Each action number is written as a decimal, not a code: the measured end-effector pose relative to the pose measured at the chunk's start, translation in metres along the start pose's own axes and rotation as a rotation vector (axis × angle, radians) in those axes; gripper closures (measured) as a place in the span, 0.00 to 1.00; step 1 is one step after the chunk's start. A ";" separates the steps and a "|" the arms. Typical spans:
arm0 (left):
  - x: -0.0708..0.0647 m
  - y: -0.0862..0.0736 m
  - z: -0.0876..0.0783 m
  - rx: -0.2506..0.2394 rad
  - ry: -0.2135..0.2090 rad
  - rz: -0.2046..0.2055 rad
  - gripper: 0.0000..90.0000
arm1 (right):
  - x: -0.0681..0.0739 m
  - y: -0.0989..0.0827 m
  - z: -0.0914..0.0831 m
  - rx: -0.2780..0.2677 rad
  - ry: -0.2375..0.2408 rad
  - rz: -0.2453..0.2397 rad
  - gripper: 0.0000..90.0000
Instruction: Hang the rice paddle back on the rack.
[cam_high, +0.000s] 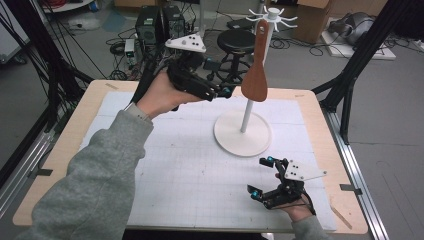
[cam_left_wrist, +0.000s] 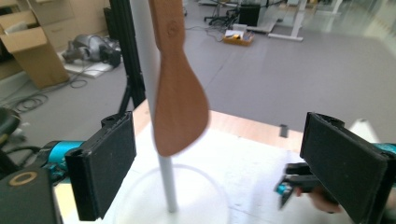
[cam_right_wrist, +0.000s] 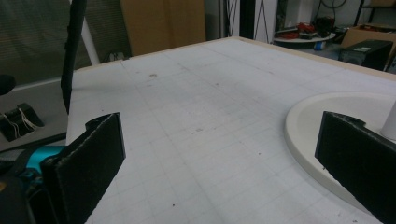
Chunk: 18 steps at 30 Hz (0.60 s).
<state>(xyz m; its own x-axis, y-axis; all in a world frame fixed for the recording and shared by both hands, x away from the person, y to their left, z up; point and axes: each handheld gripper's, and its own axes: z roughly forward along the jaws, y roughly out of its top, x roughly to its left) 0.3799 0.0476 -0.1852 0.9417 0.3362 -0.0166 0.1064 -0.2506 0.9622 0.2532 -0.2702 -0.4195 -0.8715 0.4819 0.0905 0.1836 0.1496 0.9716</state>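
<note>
A workshop floor strewn with cables, cardboard boxes and a black stool (cam_high: 236, 41) surrounds a wooden table (cam_high: 65, 145) covered by a white gridded mat (cam_high: 190, 170). On the mat stands one white rack (cam_high: 243, 132), a round base with a thin upright post topped by a ring of hooks. One wooden spatula (cam_high: 256, 67) hangs from a hook by the hole in its handle, blade down, beside the post and clear of the base, apparently so that it stays put unaided. The left gripper (cam_high: 227, 91) is raised just beside the blade, its jaws wide apart around empty air; in its own view the spatula (cam_left_wrist: 180, 93) hangs beyond the pads, untouched. The right gripper (cam_high: 262, 176) rests low on the mat near the base, jaws likewise spread and empty, seemingly idle. Two grippers, one spatula, one rack.
</note>
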 end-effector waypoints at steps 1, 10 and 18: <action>-0.001 -0.002 -0.003 0.004 0.002 -0.001 0.10 | 0.000 0.000 0.001 0.004 0.004 -0.002 0.00; -0.002 -0.039 -0.027 0.046 0.024 -0.027 0.02 | -0.001 0.000 0.007 0.019 0.005 0.001 0.00; 0.008 -0.068 -0.051 0.033 0.083 -0.079 0.02 | -0.001 -0.001 0.009 0.035 0.006 -0.005 0.00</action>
<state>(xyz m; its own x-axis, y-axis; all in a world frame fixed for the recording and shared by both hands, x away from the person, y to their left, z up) 0.3638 0.1141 -0.2371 0.9005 0.4294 -0.0679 0.1907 -0.2497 0.9493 0.2581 -0.2631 -0.4224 -0.8750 0.4762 0.0870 0.1951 0.1823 0.9637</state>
